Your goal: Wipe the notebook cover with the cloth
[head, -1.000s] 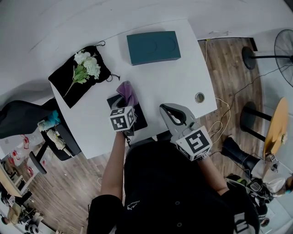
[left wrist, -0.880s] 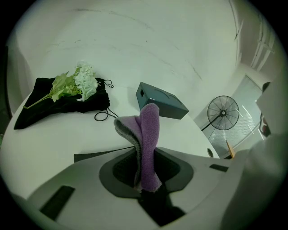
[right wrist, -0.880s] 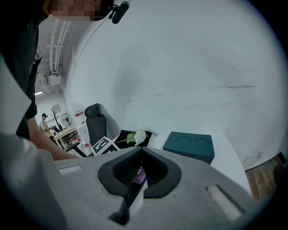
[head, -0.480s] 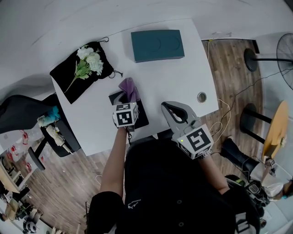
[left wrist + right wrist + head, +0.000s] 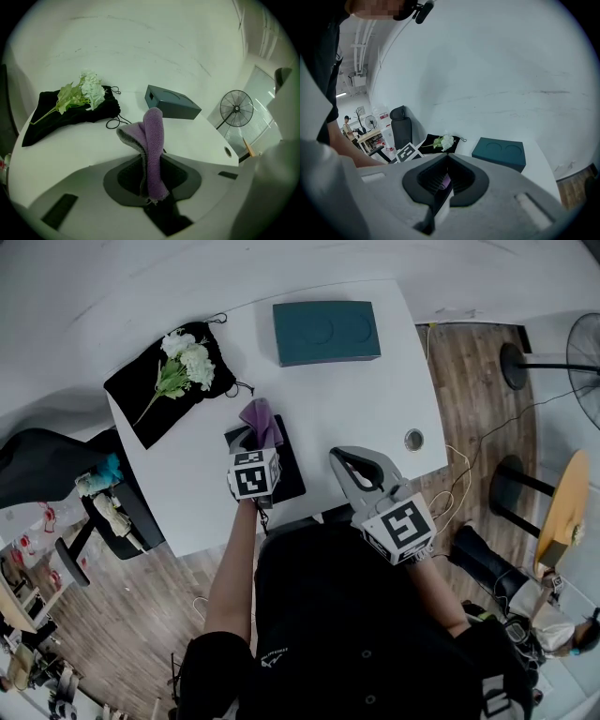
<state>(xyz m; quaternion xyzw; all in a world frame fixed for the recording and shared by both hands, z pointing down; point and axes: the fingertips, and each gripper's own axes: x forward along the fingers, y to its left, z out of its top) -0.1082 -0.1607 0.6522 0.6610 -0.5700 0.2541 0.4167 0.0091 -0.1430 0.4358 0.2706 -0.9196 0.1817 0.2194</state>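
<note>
A black notebook (image 5: 289, 474) lies near the front edge of the white table (image 5: 356, 395). My left gripper (image 5: 255, 441) hovers over it, shut on a purple-and-grey cloth (image 5: 262, 420) that sticks up past the jaws. In the left gripper view the cloth (image 5: 153, 145) stands folded between the left gripper (image 5: 150, 165) jaws, and the notebook is mostly hidden beneath. My right gripper (image 5: 351, 461) is to the right of the notebook at the table's front edge; it is shut and holds nothing. In the right gripper view the right gripper (image 5: 446, 161) has its jaws closed together.
A teal box (image 5: 326, 332) sits at the back of the table. White flowers (image 5: 183, 364) lie on a black pouch (image 5: 155, 395) at the back left. A round grommet hole (image 5: 413, 439) is at the right edge. A black chair (image 5: 56, 486) stands left of the table, with a fan (image 5: 581, 338) at the far right.
My left gripper has shifted slightly left over the notebook with the cloth in it. The right gripper has stayed where it was.
</note>
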